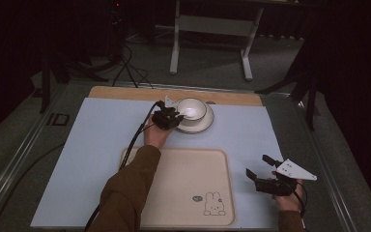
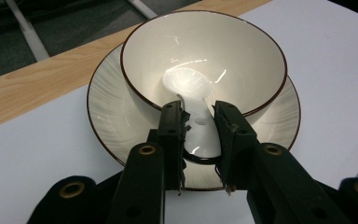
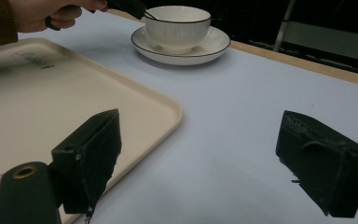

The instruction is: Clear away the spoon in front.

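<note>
In the left gripper view, the left tool [image 2: 199,126] straddles the handle of a white spoon [image 2: 193,100], its jaws at either side of the handle near the bowl's rim; a thin gap seems to remain on each side, so I cannot tell whether it is clamped or only close. The spoon's scoop lies in the bottom of the cream bowl [image 2: 242,56], partly washed out by glare, and the handle runs up over the near rim toward the tool, its tip hidden between the jaws. The spoon's long axis runs from the bowl's centre toward the person.

The bowl sits on a matching saucer [image 2: 105,107] with a dark edge, at the far middle of the pale blue worktop [image 1: 101,130]. In the high view the left tool [image 1: 168,117] covers the saucer's left side, and the spoon is too small to make out there.

The right tool [image 1: 261,170] hovers released, jaws wide apart, over the worktop just right of the beige tray [image 1: 183,169]. The tray's near edge is cut off by the sleeve [image 1: 125,193], and a rabbit drawing [image 1: 214,204] marks its near right corner.
</note>
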A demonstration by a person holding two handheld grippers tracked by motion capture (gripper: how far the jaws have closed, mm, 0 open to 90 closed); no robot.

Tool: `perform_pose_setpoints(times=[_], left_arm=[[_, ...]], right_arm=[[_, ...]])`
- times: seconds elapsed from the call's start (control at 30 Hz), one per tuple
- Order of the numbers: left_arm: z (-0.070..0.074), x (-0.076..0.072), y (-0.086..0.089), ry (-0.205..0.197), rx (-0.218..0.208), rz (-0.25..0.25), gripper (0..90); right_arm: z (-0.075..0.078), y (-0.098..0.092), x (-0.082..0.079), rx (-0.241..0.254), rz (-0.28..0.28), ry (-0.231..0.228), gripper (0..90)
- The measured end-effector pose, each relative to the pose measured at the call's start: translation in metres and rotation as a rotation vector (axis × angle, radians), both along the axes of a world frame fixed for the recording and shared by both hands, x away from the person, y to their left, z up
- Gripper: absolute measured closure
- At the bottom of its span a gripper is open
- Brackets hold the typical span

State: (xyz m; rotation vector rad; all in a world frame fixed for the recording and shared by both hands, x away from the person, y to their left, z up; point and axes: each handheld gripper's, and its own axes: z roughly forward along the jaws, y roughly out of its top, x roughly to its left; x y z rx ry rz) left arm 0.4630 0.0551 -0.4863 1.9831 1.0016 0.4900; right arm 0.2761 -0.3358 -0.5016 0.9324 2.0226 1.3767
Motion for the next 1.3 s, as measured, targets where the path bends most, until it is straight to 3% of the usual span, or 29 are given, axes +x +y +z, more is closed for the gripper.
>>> perform_pose_setpoints(times=[0.83,1.3], left_arm=[[0.025,-0.013,0.003,-0.03,-0.07,0.01,74.2],[0.041,-0.029,0.006,-0.053,-0.065,0.014,74.2]], right_arm=[[0.0,-0.001,-0.001,0.003,-0.004,-0.001,13.7],[0.0,-0.002,-0.001,0.005,-0.006,-0.001,13.7]])
